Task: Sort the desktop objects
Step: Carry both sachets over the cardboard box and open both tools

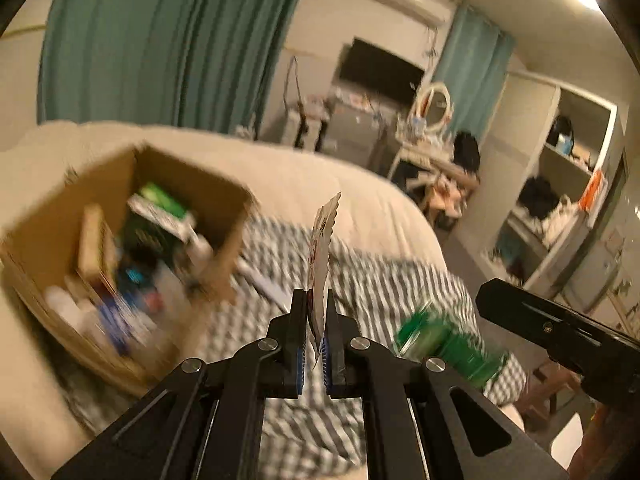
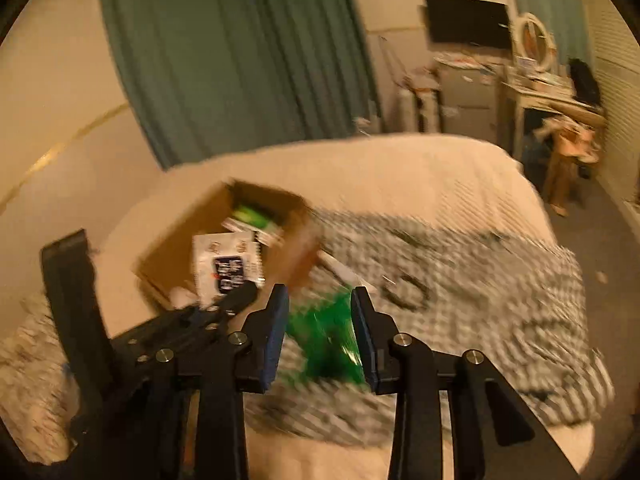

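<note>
Both tools loaded above the bed, box off to the left.

Left wrist view: left tool was clenched on a thin white sachet, held edge-on and sticking up w/ its serrated top past the fingertips. Cardboard box sat left of the tool on the bed, full of blurred items. A green packet showed low right over the checked cloth, near the right tool's black body. Right wrist view: right tool was gripping the green packet btw its blue pads; exact contact blurred. Box lay ahead-left, w/ the left tool and its sachet in front of it; checked cloth spread to the right.
</note>
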Demonstrator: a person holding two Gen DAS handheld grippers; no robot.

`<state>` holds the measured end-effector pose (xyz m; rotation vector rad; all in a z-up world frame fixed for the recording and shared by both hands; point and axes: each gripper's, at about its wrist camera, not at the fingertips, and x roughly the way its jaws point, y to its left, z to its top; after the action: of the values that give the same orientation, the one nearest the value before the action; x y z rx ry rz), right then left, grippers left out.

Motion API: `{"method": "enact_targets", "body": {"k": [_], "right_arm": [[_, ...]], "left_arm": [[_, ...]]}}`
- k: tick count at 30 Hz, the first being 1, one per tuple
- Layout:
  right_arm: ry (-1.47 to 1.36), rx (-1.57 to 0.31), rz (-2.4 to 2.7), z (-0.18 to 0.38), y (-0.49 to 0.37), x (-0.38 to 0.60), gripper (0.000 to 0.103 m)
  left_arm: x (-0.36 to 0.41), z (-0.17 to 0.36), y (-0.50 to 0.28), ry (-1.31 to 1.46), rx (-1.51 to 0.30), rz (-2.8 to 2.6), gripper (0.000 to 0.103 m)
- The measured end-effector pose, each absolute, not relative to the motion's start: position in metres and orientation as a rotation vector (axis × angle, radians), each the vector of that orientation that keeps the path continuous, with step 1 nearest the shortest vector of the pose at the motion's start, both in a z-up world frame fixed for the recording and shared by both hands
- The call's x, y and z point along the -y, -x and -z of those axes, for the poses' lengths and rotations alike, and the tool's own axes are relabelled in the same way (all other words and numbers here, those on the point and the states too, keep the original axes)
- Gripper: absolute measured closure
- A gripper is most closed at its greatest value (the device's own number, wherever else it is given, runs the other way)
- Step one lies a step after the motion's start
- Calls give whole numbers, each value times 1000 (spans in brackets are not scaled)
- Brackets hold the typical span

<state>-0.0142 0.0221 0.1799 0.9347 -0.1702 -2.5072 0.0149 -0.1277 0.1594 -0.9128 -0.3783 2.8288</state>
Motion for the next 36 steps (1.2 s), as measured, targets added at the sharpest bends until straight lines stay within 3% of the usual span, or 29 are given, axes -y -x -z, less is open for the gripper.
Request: {"method": "enact_targets", "body": {"k": [5,8,9,11,15,18,21,23,25,29,30,32,33,34,36], "right_arm": [[-889,172,2406,-199,41,49,71],[-934,205,2414,-184,57,67,70],[-957,206,2425,-173,60,67,67],[-1035,162,2456,-139,65,63,47],[-1245,55,2480,-54,72,48,44],[-1381,70,2423,-1,75,40,43],[-1439,58,2373,31,75,45,36],[-1453,58,2318,45,76,51,32],[-1472,29,2293,51,74,62,27],[-1477,-11,2300,62,73,63,30],[-1475,-21,2312,61,72,62,35],[-1455,-15,2327,57,70,58,59],[-1442,-10,2336,52,68,56,61],[-1431,-12,2353,46,66,54,70],[-1373,-13,2374,25,60,53,70]], "left_arm": [[191,-188,-1,854,385,-2953,97],[228,-180,10,903,422,-2989,97],[238,-173,15,933,427,-2987,97],[250,-156,25,999,392,-2980,97],[257,-125,40,1072,373,-2947,97],[254,-103,49,1128,410,-2914,90],[249,-92,56,1149,389,-2921,62],[241,-95,55,1120,340,-2926,21],[235,-99,52,1080,305,-2943,12],[231,-102,52,1112,307,-2944,11],[232,-102,50,1124,321,-2944,11],[236,-105,42,1121,345,-2955,11],[239,-107,37,1113,365,-2974,11],[243,-109,33,1120,388,-2980,10],[250,-114,28,1127,439,-2971,10]]}}
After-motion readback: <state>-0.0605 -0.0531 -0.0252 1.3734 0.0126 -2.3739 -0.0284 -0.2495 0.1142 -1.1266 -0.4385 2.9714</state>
